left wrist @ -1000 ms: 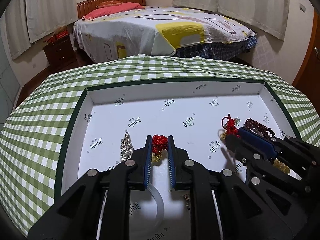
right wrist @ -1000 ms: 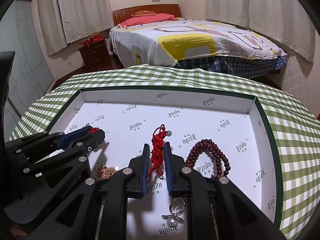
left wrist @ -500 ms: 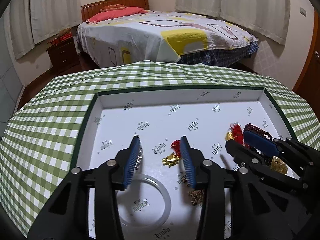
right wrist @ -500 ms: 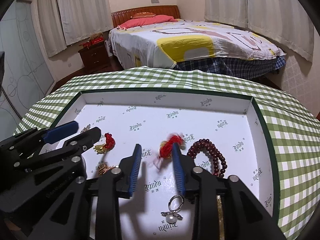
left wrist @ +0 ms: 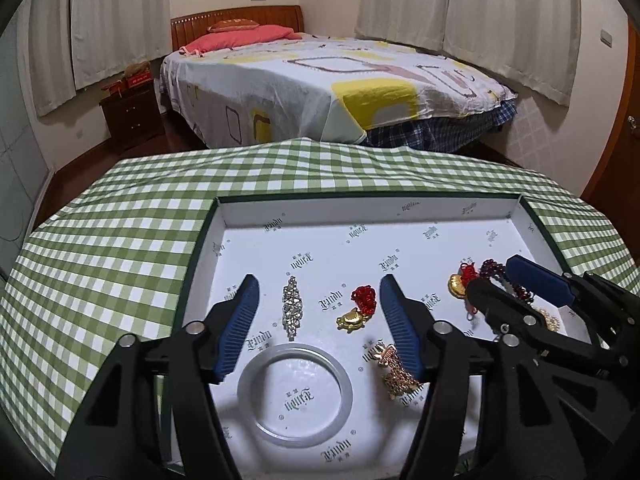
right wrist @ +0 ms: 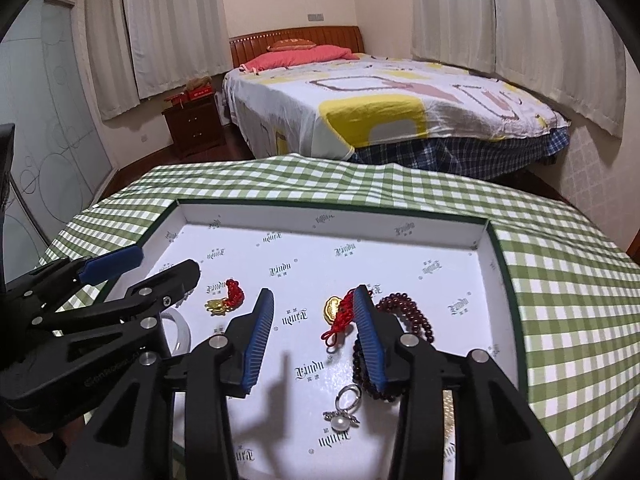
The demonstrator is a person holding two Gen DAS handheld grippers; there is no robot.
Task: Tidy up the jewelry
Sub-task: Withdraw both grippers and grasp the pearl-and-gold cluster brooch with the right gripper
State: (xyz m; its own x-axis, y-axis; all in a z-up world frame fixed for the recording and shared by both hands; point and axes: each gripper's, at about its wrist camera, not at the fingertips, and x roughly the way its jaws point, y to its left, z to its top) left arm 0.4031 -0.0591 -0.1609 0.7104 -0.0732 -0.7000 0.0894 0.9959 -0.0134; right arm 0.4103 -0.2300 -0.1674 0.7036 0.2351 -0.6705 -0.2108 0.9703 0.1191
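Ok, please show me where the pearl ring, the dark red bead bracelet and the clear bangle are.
pearl ring [right wrist: 345, 410]: right wrist view, on its silver setting.
dark red bead bracelet [right wrist: 416, 314]: right wrist view, on its far beads.
clear bangle [left wrist: 256, 364]: left wrist view, on its left rim.

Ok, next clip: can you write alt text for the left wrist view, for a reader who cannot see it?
The left gripper hangs open over a white tray on a green checked tablecloth, with a rhinestone strip and a gold charm on red cord lying between its fingers. A white bangle lies nearer the camera, the right gripper enters from the right, and a bed stands behind.
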